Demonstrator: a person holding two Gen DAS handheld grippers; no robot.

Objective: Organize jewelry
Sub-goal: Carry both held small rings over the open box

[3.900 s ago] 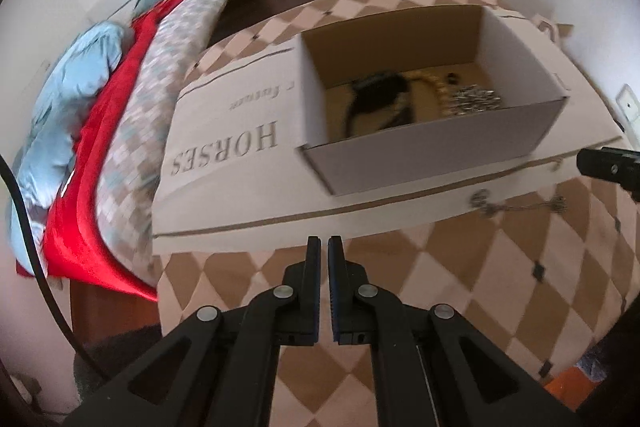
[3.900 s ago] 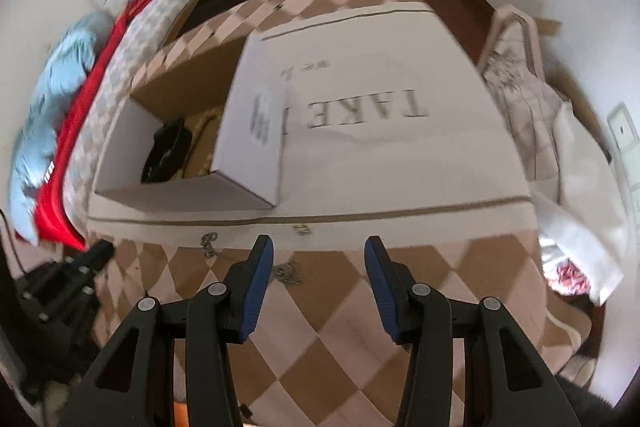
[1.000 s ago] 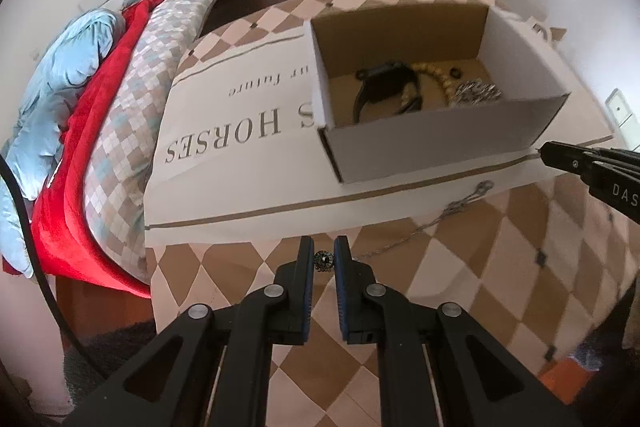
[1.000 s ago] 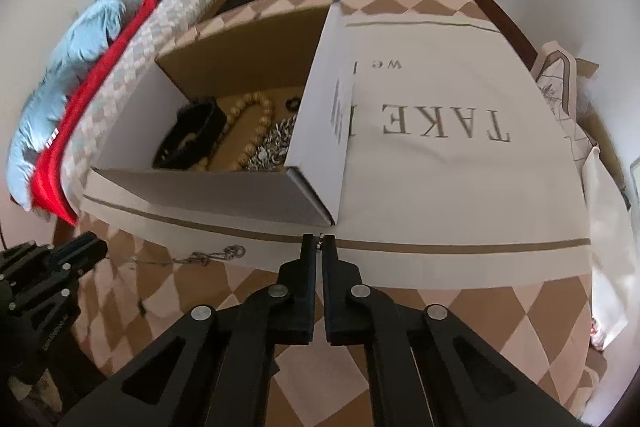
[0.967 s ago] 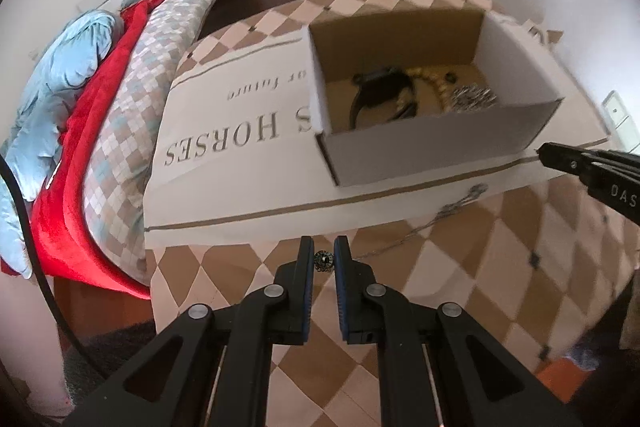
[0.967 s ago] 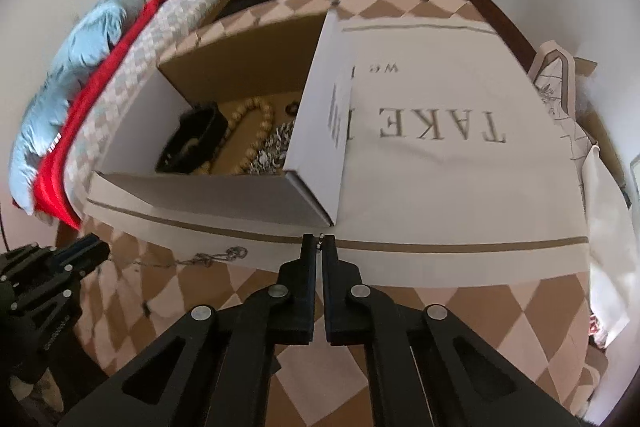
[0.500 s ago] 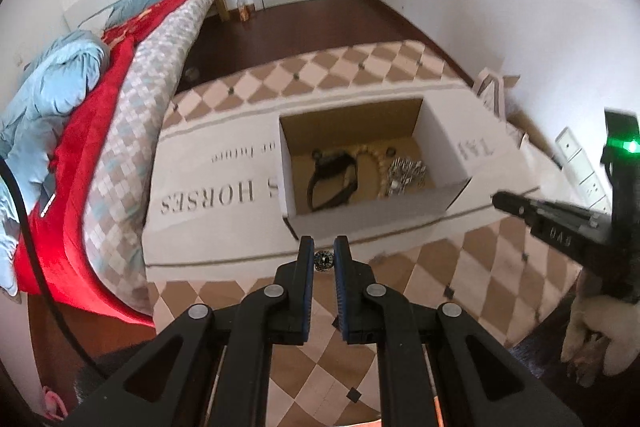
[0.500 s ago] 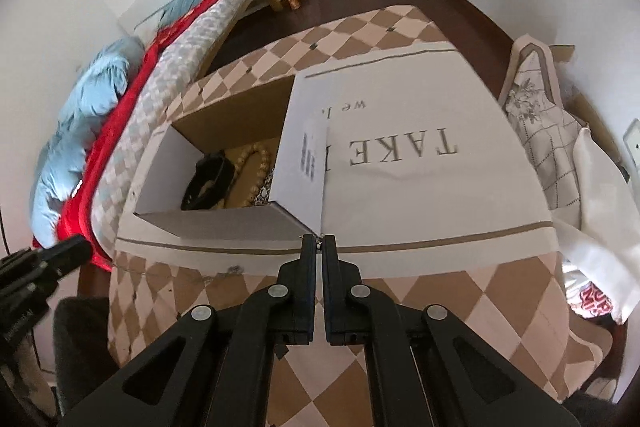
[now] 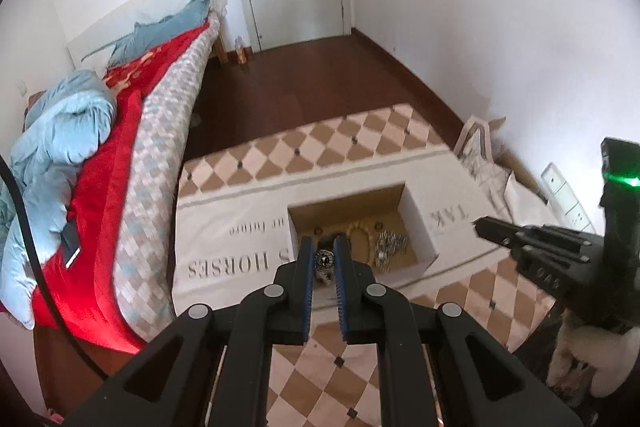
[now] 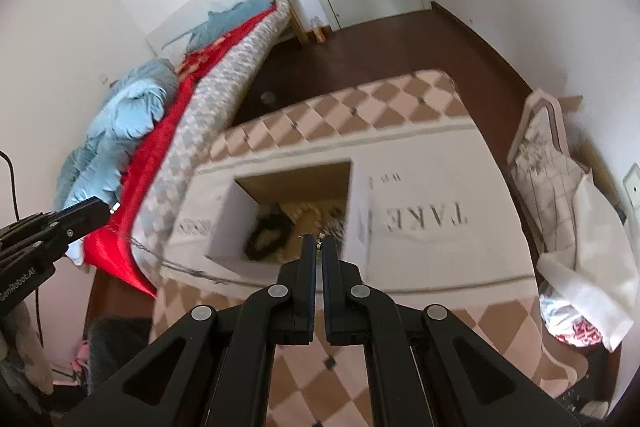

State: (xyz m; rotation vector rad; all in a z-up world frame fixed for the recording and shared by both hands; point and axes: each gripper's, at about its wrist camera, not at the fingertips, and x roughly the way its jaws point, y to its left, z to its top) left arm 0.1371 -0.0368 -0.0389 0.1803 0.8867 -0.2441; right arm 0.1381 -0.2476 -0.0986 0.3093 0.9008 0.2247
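**Necklace pinched at both ends above the box**

We have our left gripper (image 9: 323,261) clamped on the round pendant (image 9: 324,259) of the necklace, which sits right between the blue pads near the tips. Our right gripper (image 10: 319,247) is pressed together on the necklace's tiny clasp (image 10: 319,237), just showing at the very tips. From the right wrist, a thin stretch of chain (image 10: 140,246) shows near the left tongs. Both tongs point down toward the open cardboard box (image 9: 424,227), where a beaded bracelet (image 9: 362,233), a silvery heap (image 9: 390,245) and a black band (image 10: 268,229) lie.
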